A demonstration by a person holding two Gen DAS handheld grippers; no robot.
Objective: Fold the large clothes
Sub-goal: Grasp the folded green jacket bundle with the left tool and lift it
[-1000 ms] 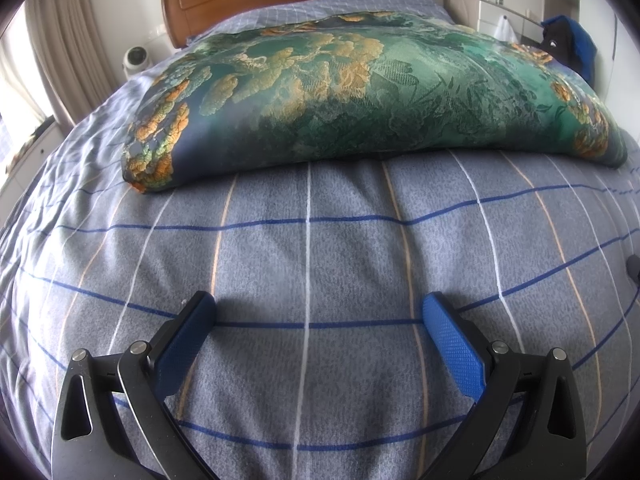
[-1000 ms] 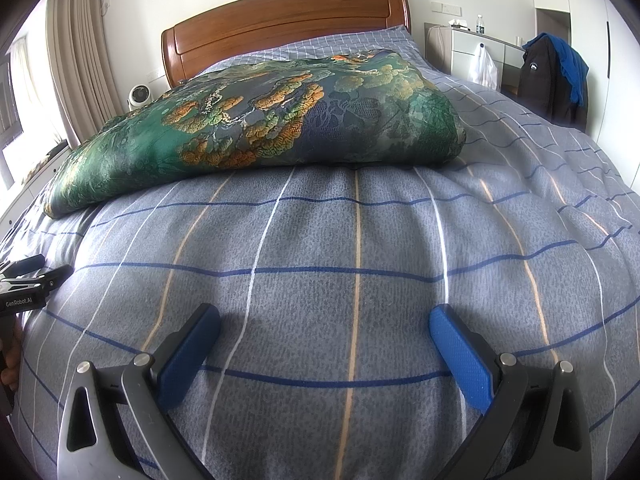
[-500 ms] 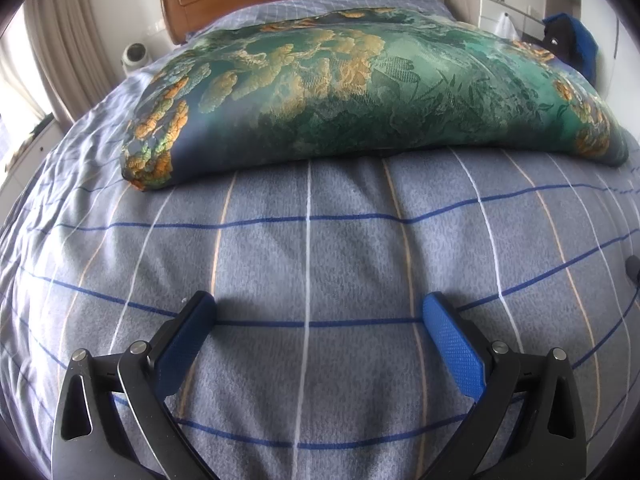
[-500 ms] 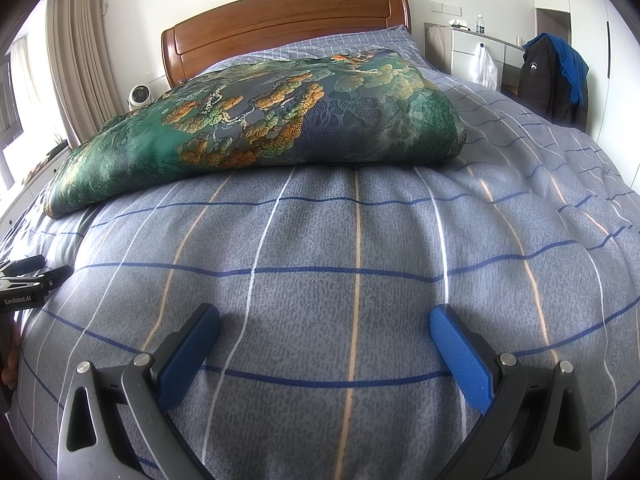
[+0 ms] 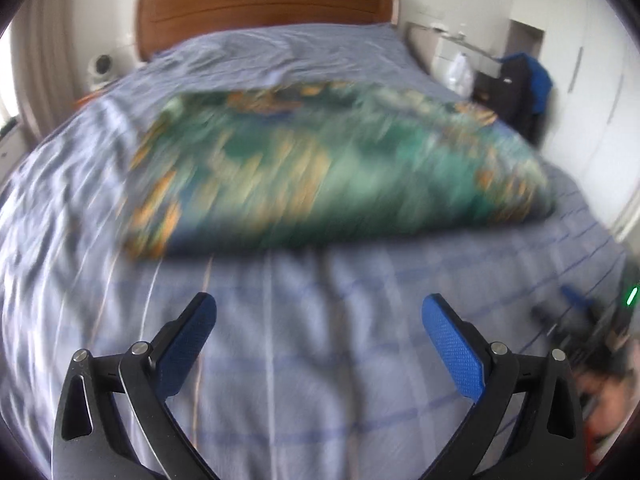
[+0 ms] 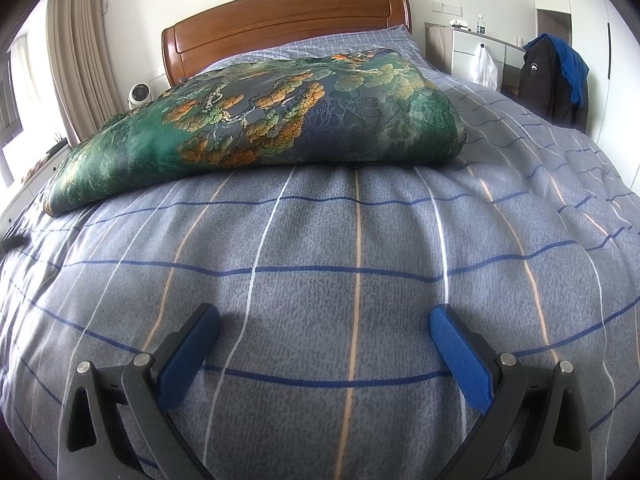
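A large green cloth with orange and blue floral pattern (image 6: 280, 120) lies folded in a thick slab across the middle of the bed; it is blurred in the left wrist view (image 5: 332, 172). My left gripper (image 5: 318, 320) is open and empty above the bedcover, short of the cloth's near edge. My right gripper (image 6: 324, 330) is open and empty, low over the bedcover, also short of the cloth. The right gripper shows blurred at the right edge of the left wrist view (image 5: 580, 320).
The bed has a grey-blue checked cover (image 6: 360, 260) and a wooden headboard (image 6: 280, 20). A small white fan (image 6: 140, 94) stands at the left. A white dresser (image 6: 480, 52) and a chair with dark and blue jackets (image 6: 556, 76) stand at the right.
My left gripper has lifted and pulled back quickly; its view is blurred and shows more of the bed and headboard. The right gripper has stayed still.
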